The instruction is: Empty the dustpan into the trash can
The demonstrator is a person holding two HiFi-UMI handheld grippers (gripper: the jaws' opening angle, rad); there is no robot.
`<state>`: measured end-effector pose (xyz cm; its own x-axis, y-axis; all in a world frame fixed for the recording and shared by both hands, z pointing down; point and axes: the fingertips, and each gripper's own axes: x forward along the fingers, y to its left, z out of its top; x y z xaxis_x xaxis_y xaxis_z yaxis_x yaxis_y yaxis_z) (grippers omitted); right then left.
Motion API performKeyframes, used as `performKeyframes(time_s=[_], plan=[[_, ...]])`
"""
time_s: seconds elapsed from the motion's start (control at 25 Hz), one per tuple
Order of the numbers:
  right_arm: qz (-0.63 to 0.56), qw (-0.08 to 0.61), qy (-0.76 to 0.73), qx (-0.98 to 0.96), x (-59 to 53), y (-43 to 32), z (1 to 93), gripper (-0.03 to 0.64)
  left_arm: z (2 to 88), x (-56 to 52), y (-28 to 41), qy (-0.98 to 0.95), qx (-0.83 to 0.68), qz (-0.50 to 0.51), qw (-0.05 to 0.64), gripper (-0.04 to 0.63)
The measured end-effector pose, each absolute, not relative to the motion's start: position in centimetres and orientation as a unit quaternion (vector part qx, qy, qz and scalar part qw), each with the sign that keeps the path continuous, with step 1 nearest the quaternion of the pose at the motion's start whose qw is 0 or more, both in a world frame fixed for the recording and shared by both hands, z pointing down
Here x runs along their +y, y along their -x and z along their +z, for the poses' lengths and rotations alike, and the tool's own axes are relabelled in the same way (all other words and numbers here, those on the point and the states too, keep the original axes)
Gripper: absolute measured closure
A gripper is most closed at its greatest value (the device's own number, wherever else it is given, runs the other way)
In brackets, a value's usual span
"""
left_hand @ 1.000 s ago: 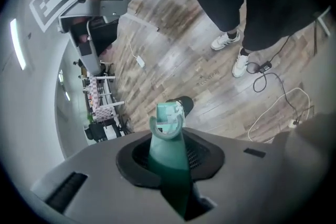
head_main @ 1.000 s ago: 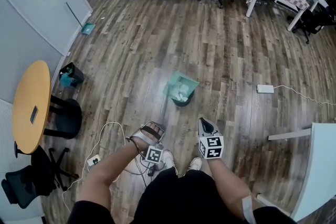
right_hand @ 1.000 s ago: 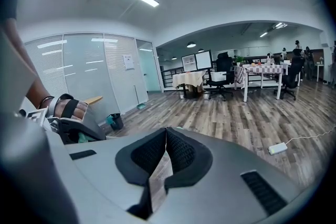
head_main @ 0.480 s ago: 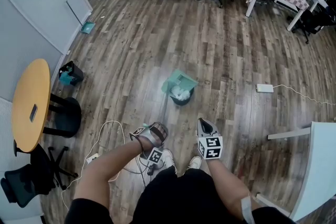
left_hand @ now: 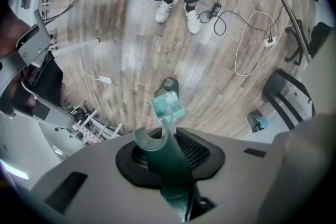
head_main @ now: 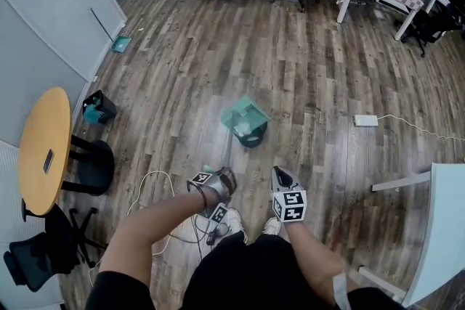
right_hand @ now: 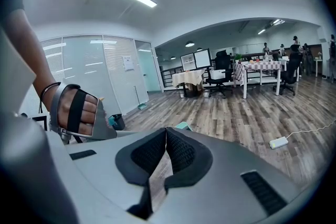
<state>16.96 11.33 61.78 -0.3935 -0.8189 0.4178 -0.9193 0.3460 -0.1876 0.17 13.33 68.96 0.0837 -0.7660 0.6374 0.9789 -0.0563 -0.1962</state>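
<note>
Here, at the far left of the head view, a round orange worktop (head_main: pixel 42 145) stands by the wall, with a small black bin (head_main: pixel 99 107) on the wood floor (head_main: pixel 320 69) just past it and a white cable (head_main: pixel 149 189) looped on the boards nearer the person. Next comes the left tool (head_main: pixel 224 176), whose jaws stand narrow and clamp the thin green handle (left_hand: pixel 173 165) of the dustpan (head_main: pixel 243 115); in the left gripper view that handle runs out from between the 2 pads (left_hand: pixel 197 152) to the teal pan. The pan hangs tilted over the dark trash can (head_main: pixel 253 136), overlapping the can's rim in the head view, and something pale lies inside the can. Just beside the left tool, the right tool (head_main: pixel 280 173) hovers over the floor with its jaws closed, tips touching and nothing between them, as the right gripper view shows. Farther right, a white power strip (head_main: pixel 365 120) lies on the floor with its cord trailing away, and the corner of a white table (head_main: pixel 445 229) fills the right edge.
</note>
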Motion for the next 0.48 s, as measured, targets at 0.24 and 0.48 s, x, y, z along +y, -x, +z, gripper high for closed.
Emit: performKeyframes(time_s=[0.24, 0.48], plan=[[0.203, 0.124, -0.54, -0.808, 11.86, -17.46, 61.83, 0.592, 68.64, 12.94, -0.85, 0.304, -0.179, -0.658, 0.665, 0.497], [0.205, 0.12, -0.542, -0.806, 12.03, -17.79, 61.94, 0.592, 68.82, 12.96, -0.66, 0.299, -0.184, -0.656, 0.668, 0.497]])
